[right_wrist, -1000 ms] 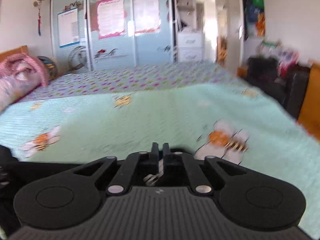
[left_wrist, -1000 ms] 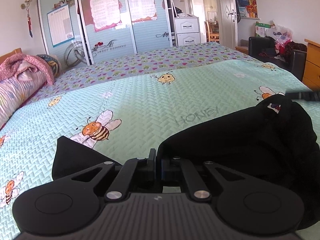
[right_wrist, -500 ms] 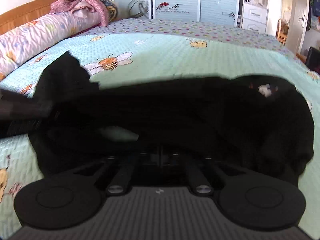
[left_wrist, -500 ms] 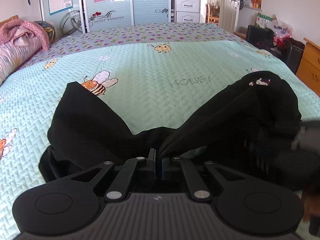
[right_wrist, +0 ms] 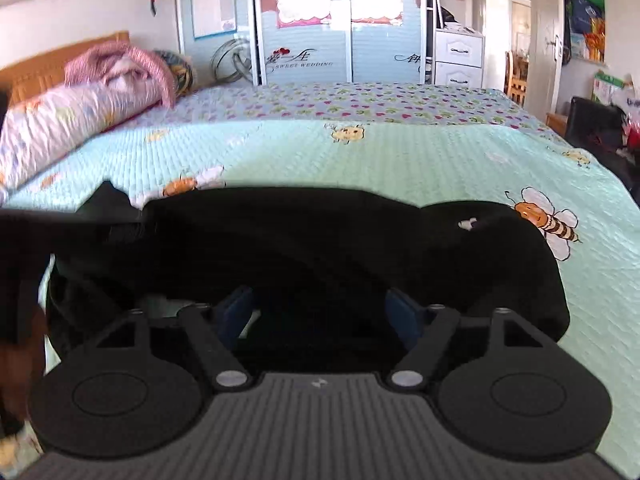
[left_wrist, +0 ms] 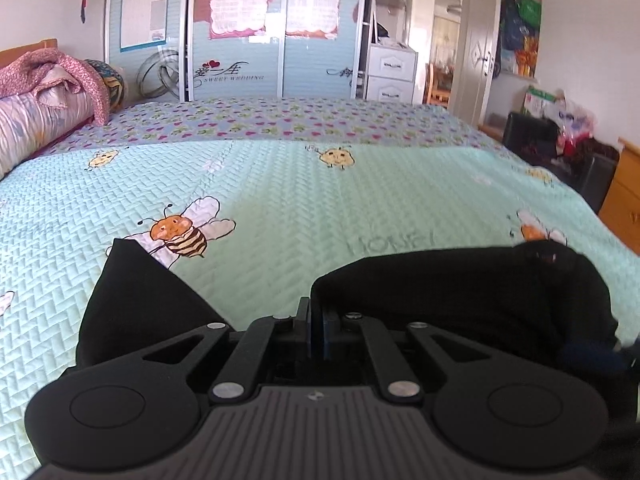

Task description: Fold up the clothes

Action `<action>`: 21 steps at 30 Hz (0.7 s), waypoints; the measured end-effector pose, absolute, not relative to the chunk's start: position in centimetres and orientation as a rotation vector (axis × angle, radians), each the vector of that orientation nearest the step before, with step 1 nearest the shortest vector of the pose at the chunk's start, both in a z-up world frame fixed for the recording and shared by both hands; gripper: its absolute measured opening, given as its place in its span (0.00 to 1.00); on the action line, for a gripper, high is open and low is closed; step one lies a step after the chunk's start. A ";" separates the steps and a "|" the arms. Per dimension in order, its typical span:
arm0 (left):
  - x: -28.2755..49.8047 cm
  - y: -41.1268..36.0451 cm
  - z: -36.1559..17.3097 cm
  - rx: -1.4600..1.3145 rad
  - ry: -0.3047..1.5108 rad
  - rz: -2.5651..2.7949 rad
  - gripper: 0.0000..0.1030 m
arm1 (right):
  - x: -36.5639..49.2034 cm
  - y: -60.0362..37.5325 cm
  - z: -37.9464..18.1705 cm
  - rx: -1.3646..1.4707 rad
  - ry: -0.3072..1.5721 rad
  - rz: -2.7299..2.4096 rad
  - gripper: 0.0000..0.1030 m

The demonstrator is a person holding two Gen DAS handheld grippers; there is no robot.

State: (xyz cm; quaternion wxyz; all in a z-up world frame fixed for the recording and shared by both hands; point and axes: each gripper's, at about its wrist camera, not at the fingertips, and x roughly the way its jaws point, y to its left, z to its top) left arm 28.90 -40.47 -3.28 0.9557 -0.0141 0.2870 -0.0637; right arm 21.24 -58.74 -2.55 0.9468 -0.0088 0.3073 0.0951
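Note:
A black garment point(left_wrist: 460, 288) lies bunched on the mint bee-print quilt point(left_wrist: 320, 200), with one pointed flap point(left_wrist: 136, 304) spread to the left. My left gripper point(left_wrist: 316, 320) is shut on the garment's near edge, and the cloth rises from between its fingers. In the right wrist view the same garment point(right_wrist: 320, 248) stretches across the quilt point(right_wrist: 360, 160). My right gripper point(right_wrist: 320, 312) is opening, its blue pads point(right_wrist: 236, 312) standing wide apart with black cloth lying between them, not pinched. The left gripper's dark body point(right_wrist: 80, 232) shows at the left edge there.
A rolled pink and lilac quilt point(left_wrist: 36, 120) lies along the wooden headboard at the left. Sliding wardrobe doors point(left_wrist: 240, 32) stand behind the bed. Past the bed's right edge are a black chair point(left_wrist: 532, 136) and a wooden dresser point(left_wrist: 624, 200).
The right gripper swung over the black garment, held it shut, and now its jaws have spread wide off the cloth. The left gripper stays shut on the edge, sitting lower.

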 end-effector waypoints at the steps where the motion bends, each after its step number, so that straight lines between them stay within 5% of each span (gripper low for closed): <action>1: 29.1 -40.4 -3.3 -0.036 0.585 -0.132 0.04 | 21.5 -58.5 -3.0 -0.032 0.642 0.203 0.73; 3: 29.4 -40.3 -3.3 -0.054 0.595 -0.139 0.04 | 22.3 -57.9 -4.2 -0.051 0.682 0.229 0.72; 5: 29.8 -40.2 -3.4 -0.069 0.616 -0.142 0.04 | 23.3 -57.1 -5.2 -0.085 0.704 0.266 0.44; 7: 30.1 -40.1 -3.4 -0.076 0.637 -0.143 0.04 | 24.3 -56.6 -5.6 -0.107 0.699 0.276 0.00; 21: 30.1 -39.7 -3.0 -0.120 0.670 -0.193 0.04 | 26.1 -57.9 -2.6 0.004 0.607 0.201 0.01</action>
